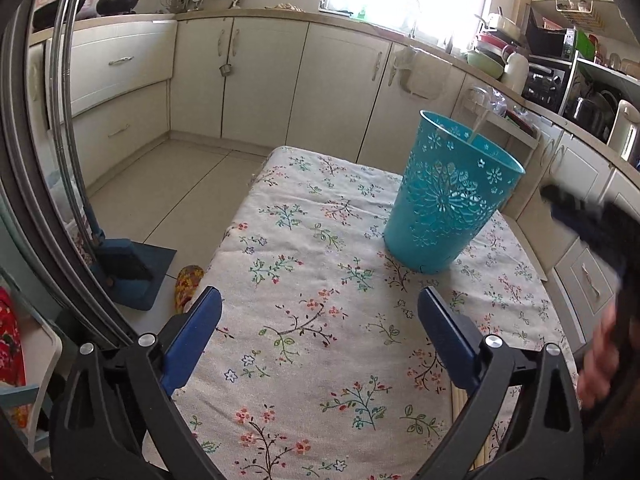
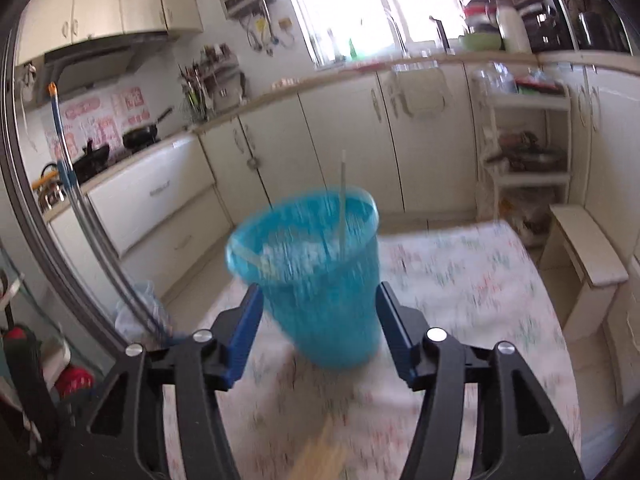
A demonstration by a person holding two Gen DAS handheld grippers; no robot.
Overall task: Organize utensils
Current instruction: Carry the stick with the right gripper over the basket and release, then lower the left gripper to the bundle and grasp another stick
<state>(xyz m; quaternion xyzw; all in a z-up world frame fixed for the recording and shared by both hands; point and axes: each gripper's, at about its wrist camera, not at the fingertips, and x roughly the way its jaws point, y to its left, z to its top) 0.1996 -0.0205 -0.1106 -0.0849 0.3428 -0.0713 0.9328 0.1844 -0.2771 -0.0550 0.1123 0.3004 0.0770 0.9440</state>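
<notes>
The teal basket (image 1: 452,196) is standing on the floral surface (image 1: 320,280), already holding two pale chopsticks (image 2: 342,204). More chopsticks (image 1: 460,404) are lying nearer than the basket. Left tongs (image 1: 320,312) and right tongs (image 2: 320,304) are both gaping wide, gripping nothing.

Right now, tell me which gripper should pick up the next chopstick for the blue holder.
Left, probably. The left gripper is open and steady over the floral tablecloth, with the chopsticks just beside its right finger. The right gripper is open too, but faces the blue holder, mid-motion and blurred.
</notes>
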